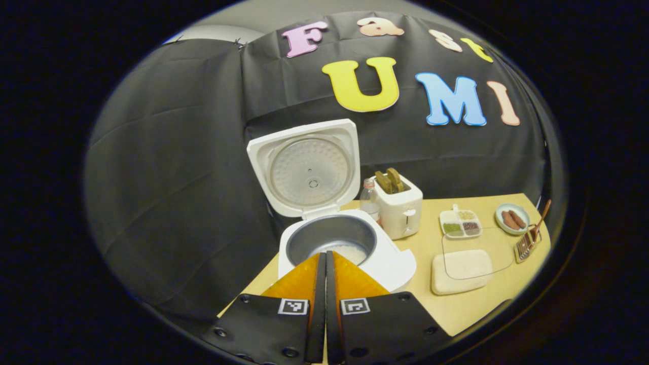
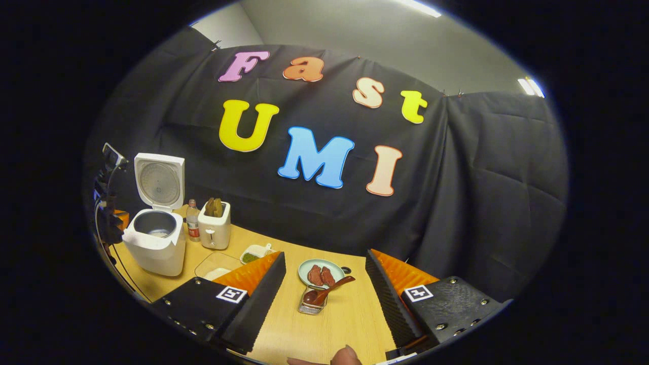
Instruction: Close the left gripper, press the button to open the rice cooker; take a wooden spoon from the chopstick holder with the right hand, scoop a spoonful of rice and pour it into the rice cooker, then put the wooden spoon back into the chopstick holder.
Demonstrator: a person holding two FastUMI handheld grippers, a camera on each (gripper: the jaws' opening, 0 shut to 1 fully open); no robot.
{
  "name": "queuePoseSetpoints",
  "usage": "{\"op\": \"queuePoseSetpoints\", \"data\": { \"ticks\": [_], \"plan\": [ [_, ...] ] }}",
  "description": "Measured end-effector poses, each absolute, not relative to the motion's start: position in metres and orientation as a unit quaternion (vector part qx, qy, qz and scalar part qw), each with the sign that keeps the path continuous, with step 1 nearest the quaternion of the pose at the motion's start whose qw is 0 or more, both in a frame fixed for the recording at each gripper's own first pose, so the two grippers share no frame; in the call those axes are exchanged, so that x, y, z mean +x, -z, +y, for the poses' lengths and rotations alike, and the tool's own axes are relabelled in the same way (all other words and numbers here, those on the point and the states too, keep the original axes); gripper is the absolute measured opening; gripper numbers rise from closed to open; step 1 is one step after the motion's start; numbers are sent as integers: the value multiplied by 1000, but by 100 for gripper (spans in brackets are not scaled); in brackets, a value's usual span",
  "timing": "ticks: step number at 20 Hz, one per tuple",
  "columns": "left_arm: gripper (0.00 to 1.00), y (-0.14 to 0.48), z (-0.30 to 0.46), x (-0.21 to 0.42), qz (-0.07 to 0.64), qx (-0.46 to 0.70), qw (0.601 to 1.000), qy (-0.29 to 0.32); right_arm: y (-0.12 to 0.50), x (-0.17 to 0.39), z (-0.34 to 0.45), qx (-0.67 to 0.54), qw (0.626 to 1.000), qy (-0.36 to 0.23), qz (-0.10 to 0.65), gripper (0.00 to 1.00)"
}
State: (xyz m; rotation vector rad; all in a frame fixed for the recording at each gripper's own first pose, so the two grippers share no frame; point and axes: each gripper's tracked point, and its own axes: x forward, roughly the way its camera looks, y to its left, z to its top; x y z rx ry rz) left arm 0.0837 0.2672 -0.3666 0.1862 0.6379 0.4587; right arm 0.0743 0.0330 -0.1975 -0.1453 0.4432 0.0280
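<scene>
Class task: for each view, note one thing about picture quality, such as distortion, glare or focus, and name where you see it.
Left gripper view: fisheye bends the table edge, and the open rice cooker is sharp with soft sheen on its lid. Right gripper view: ceiling lights glare at top right; the wooden spoon is small but in focus.
</scene>
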Motion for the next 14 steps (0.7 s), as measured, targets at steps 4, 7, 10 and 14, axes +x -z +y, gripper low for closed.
{"op": "queuePoseSetpoints", "data": {
  "ticks": [4, 7, 10, 14],
  "plan": [
    [19, 346, 243, 53, 298, 89, 915, -258, 263, 103, -2, -56, 965, -33, 255, 97],
    [27, 330, 224, 28, 289, 81, 907, -295, 305, 121, -22, -50, 959, -50, 274, 97],
    [36, 309, 202, 5, 275, 57, 905, -319, 345, 138, -35, -35, 956, -58, 286, 97],
    [84, 289, 162, -20, 261, 23, 911, -319, 407, 153, -45, 7, 945, -48, 322, 96]
  ]
}}
